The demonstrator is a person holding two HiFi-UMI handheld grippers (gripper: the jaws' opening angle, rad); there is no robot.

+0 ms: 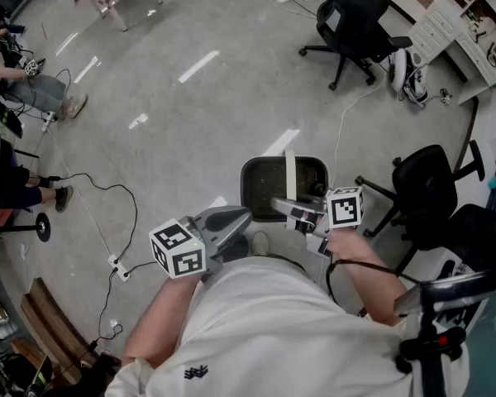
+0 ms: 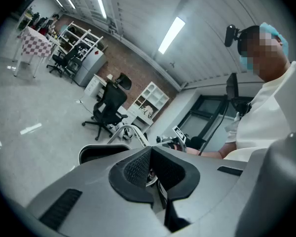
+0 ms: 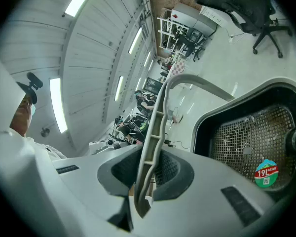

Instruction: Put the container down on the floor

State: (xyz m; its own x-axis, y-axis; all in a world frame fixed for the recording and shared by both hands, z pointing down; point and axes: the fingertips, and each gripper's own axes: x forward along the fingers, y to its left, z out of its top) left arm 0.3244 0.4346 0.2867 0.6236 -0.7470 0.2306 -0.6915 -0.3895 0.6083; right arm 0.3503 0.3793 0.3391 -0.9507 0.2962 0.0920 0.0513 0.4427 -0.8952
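Right tool (image 3: 147,174): I have it clamped on the basket's handle (image 3: 155,127).
Left tool (image 2: 151,171): narrow, pinched together, empty.
Basket (image 1: 248,190): below my right tool, over the floor (image 1: 190,122).

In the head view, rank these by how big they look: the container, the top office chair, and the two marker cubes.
1. Top chair
2. Container, somewhat smaller
3. Left cube
4. Right cube
The two cubes are probably the same size. The left one may only look bigger because it is nearer the camera.
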